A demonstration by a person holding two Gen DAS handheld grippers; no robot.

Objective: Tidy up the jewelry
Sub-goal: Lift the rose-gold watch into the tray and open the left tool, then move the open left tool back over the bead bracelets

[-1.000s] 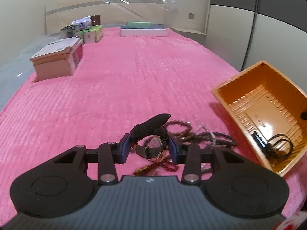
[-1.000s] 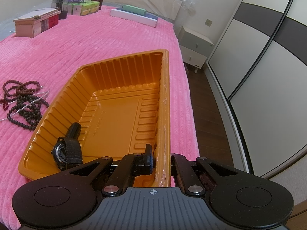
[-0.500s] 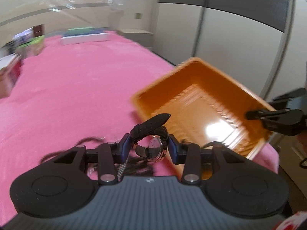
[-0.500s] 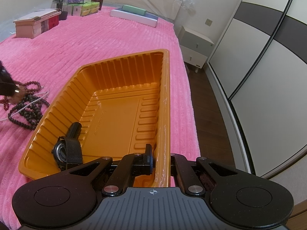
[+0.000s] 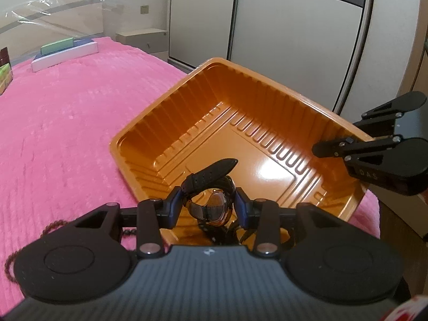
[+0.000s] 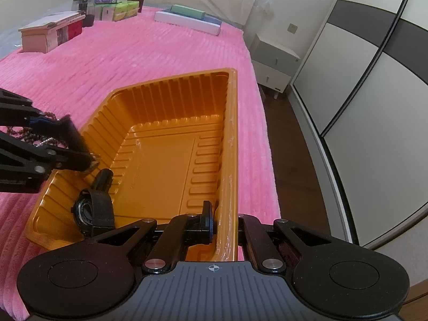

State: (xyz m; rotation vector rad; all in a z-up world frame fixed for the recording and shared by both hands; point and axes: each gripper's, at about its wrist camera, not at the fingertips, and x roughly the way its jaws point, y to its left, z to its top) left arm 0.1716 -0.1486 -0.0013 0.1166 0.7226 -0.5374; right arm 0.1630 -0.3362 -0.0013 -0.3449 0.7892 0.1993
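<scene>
Orange ribbed tray (image 5: pixel 267 101); pink ribbed blanket (image 5: pixel 67 123); black watch (image 5: pixel 211 187).

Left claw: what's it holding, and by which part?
The left claw holds a black-strapped watch, its pads pressing on the sides of the case and strap.

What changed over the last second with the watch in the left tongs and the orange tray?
The left tongs carried their gripped watch away from the bead strands on the pink bedspread, to a spot over the orange tray. Nothing was released or newly taken. The right tongs stayed clamped on the tray's rim, and the other watch lies in the tray as before.
</scene>
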